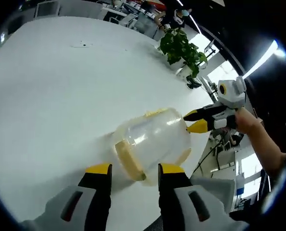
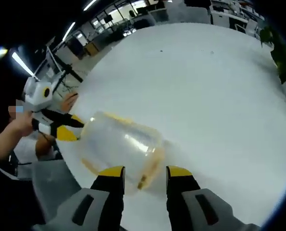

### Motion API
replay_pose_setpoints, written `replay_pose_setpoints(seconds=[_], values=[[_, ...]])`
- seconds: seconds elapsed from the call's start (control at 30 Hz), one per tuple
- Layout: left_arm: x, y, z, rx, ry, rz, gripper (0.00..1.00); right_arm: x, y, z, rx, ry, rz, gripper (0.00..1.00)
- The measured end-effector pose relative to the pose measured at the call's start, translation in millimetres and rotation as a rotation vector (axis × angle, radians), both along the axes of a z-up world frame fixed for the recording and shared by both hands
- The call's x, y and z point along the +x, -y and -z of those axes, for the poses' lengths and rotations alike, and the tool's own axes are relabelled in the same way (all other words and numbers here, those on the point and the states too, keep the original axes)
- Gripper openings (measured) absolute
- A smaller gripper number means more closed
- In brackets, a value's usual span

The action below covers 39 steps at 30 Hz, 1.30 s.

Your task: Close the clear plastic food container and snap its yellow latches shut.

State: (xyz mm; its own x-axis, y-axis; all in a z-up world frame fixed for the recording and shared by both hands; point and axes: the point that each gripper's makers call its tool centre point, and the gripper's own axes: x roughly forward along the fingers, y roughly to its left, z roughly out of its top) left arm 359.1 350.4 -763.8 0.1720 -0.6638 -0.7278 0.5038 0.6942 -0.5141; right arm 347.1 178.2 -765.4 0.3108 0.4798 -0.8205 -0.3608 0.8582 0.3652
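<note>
Latching stage, by the look of it: the clear container (image 1: pixel 152 144) sits on the white table (image 1: pixel 61 86) between the two grippers, lid apparently on. The left gripper (image 1: pixel 134 168) stands open, a yellow latch (image 1: pixel 128 161) right between its tips, and the right gripper (image 2: pixel 143 172) is open too at the opposite latch (image 2: pixel 150 168). Next, I'd judge, each tip must press its latch down until it snaps.

No text, label, brand, number or sign can be read anywhere in either view.
</note>
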Motion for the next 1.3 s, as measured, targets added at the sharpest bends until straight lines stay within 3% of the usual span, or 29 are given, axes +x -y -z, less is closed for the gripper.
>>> replay_pose_setpoints(seconds=[0.17,0.53,0.77,1.07,1.3], values=[[-0.2,6,-2.9,-0.002,0.003,0.009,0.37,-1,3,-2.3,-0.013,0.000,-0.010,0.33],[-4.8,6,12.0,0.072,0.035,0.039,0.35,-3,-7,5.9,-0.029,0.007,-0.051,0.32],[-2.9,13,8.8,0.040,0.039,0.012,0.30,-3,-10,5.3,-0.008,-0.002,-0.050,0.28],[-3.0,15,9.2,0.061,0.044,0.013,0.30,-4,-12,4.2,-0.044,0.007,-0.095,0.26],[-4.3,15,9.0,0.048,0.059,0.001,0.27,-4,-11,4.8,-0.032,0.017,-0.080,0.24]])
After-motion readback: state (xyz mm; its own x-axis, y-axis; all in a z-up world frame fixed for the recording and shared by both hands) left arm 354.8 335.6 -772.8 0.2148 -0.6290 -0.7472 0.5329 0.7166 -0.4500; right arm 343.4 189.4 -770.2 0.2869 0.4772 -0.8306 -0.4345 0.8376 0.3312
